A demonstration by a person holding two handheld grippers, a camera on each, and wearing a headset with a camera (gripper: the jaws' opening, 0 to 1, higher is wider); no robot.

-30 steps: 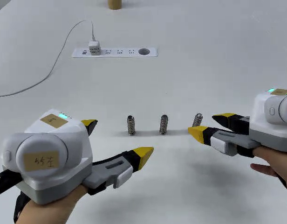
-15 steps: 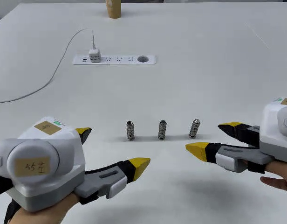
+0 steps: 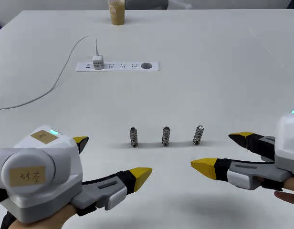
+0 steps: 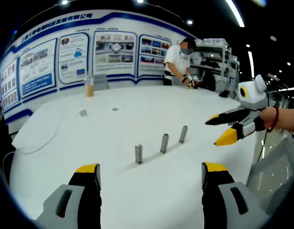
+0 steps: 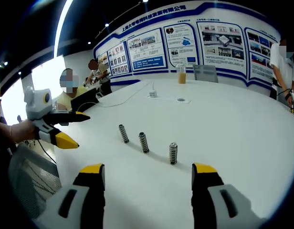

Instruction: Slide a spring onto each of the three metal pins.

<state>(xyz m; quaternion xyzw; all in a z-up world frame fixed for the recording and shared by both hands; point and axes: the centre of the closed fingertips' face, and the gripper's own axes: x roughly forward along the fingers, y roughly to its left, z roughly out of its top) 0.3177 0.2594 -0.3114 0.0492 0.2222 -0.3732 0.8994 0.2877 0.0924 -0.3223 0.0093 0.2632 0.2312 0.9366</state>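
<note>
Between your left gripper (image 3: 113, 156) and right gripper (image 3: 222, 151), both spread wide and empty, three pins (image 3: 166, 136) wearing springs (image 3: 133, 137) stand on the table (image 3: 209, 86); left gripper view adds a standing person (image 4: 177, 64).

White table (image 3: 223, 71), matte, spanning the whole head view.
- Top centre, at the far edge: one beige cup (image 3: 116, 11).
- Upper left of centre: white power strip (image 3: 117, 66), lying flat, with a white charger (image 3: 97, 61) plugged in near its left end.
- A white cable (image 3: 54, 85) loops up from the charger, then trails down to the left edge.
- Centre: three upright pins in a row, each wrapped in coils: left pin (image 3: 133, 137), middle pin (image 3: 166, 136), right pin (image 3: 198, 135).
</note>
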